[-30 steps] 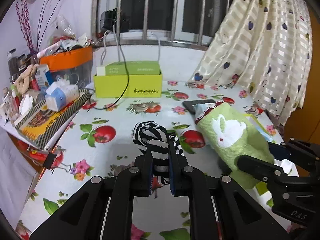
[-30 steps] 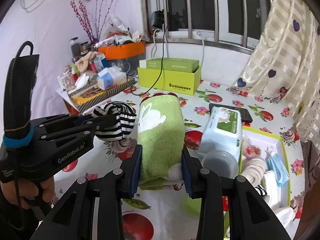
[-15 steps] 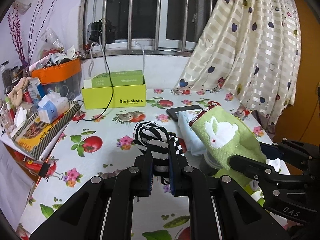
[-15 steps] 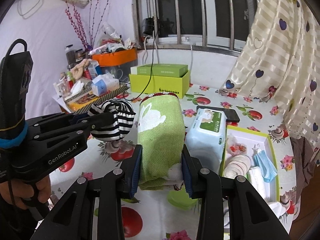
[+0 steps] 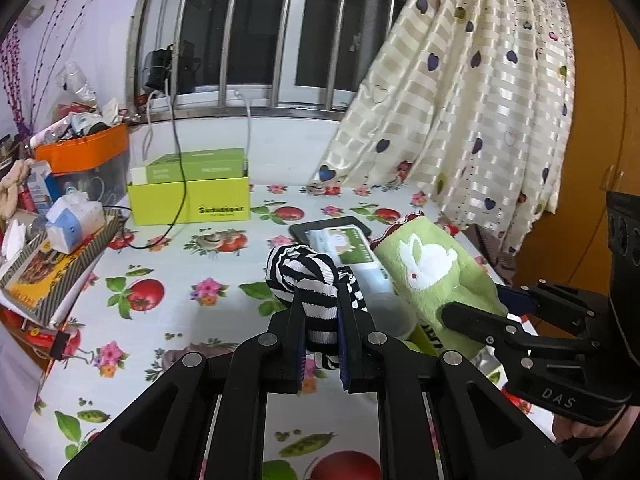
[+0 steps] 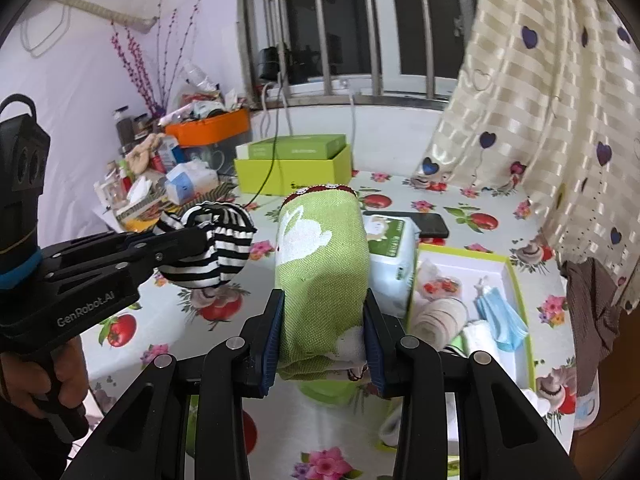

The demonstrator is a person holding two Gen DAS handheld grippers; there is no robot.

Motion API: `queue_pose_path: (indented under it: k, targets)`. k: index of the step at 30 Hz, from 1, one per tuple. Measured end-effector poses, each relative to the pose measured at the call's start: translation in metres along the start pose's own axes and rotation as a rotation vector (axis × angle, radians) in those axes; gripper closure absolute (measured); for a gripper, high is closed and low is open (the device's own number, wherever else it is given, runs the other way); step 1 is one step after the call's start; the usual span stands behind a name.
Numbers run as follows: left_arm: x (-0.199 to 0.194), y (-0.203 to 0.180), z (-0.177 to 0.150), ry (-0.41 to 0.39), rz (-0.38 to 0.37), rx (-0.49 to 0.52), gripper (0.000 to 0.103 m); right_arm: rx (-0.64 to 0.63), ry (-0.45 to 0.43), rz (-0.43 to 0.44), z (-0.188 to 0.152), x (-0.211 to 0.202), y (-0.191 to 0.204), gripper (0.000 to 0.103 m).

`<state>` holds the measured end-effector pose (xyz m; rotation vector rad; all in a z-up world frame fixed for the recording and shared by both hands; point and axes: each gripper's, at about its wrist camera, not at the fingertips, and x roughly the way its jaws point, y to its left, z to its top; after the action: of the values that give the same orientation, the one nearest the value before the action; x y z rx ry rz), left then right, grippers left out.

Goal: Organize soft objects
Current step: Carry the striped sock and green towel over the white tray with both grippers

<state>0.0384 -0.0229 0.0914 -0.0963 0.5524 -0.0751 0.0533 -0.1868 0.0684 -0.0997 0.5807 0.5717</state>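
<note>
Fruit-print tablecloth (image 5: 168, 264) under a barred window, heart-dotted curtain (image 5: 460, 100) off to the right, clutter stacked along the left edge. Left gripper (image 5: 321, 332) clamped tight on a striped sock (image 5: 308, 276), bundle bulging out past the tips and held clear of the cloth. Right gripper (image 6: 323, 330) squeezed on a rolled green towel (image 6: 320, 260) with a white rabbit on it, roll standing forward between the pads, held up off the table. Both loads side by side in the air, close but apart. Just beyond the towel, a wipes pack (image 6: 390, 248) with a phone (image 6: 420, 222) behind it; to the right of the right gripper and lower, an open tray (image 6: 460, 254) with masks and small rolls already in it. Looks like mid-carry, drop-off not yet reached. Best handled with a steady grip on both, no loosening until each bundle sits over its spot, since the soft roll could sag or unroll. Worth lowering the towel first, keeping the sock wide of it, then releasing only with the cloth resting down.
</note>
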Motion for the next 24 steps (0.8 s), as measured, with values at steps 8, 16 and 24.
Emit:
queue_pose_path:
  k: [8, 16, 24]
  targets:
    - [0.016, -0.021, 0.003, 0.028, -0.046, 0.018, 0.090, 0.072, -0.013, -0.064, -0.006, -0.014, -0.043, 0.068]
    - [0.034, -0.046, 0.009, 0.051, -0.096, 0.049, 0.090, 0.140, -0.022, -0.141, -0.012, -0.025, -0.090, 0.068]
    - [0.047, -0.064, 0.015, 0.064, -0.140, 0.073, 0.090, 0.177, -0.010, -0.166, -0.015, -0.019, -0.118, 0.068]
